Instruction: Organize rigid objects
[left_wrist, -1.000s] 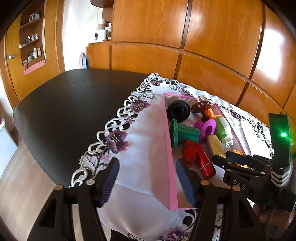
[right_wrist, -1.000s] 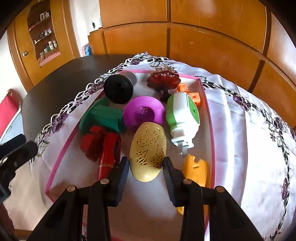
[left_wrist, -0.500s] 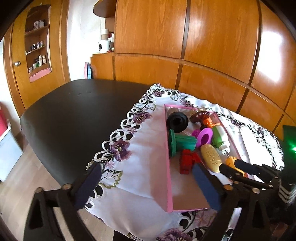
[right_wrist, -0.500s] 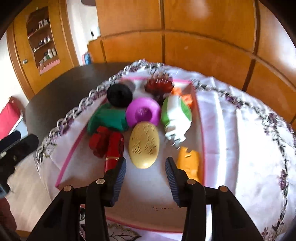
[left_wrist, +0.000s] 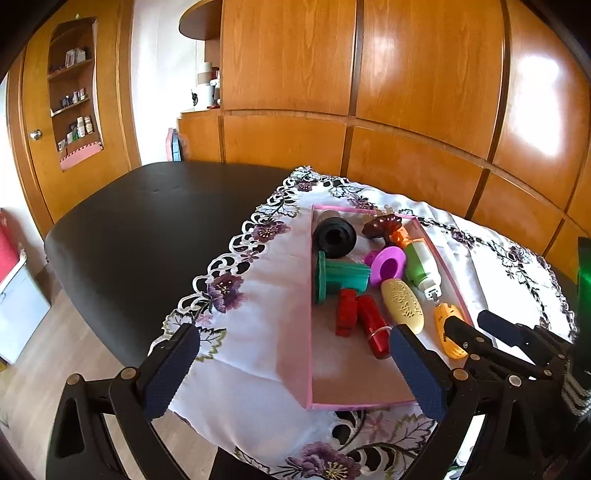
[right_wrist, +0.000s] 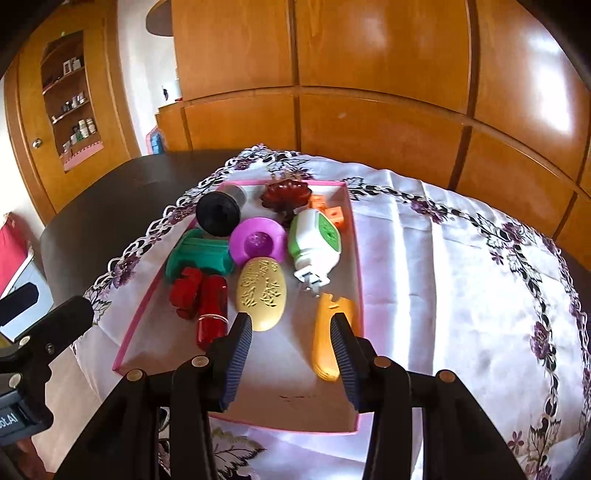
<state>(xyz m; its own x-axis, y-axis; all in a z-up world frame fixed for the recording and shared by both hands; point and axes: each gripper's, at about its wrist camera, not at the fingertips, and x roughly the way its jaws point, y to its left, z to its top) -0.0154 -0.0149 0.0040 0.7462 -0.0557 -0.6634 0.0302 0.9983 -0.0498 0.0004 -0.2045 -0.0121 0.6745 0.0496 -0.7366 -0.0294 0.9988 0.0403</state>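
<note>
Both grippers have drawn back and up from the pink tray, which sits on the embroidered white tablecloth over a dark table, wood-panelled cabinets behind. A second ago the left gripper straddled the tray's left wall with its jaws narrower; those jaws have just been opening and now stand spread wide, holding nothing, angled down at the tray's near left corner. The right gripper, which hovered low over the yellow oval piece, has also just been opening a little. It is partly parted and empty, angled down over the tray's bare near end, with the oval piece just beyond its left fingertip and the orange flat tool at its right fingertip.

Every loose item lies inside the tray: the black spool and dark red ornament at the far end, orange cubes in the far right corner, then a green stand, magenta cup and green-and-white plug-in device across the middle, and red pieces nearer.

With nothing left on the cloth outside the tray and both tools released, the sorting looks finished or close to it.
</note>
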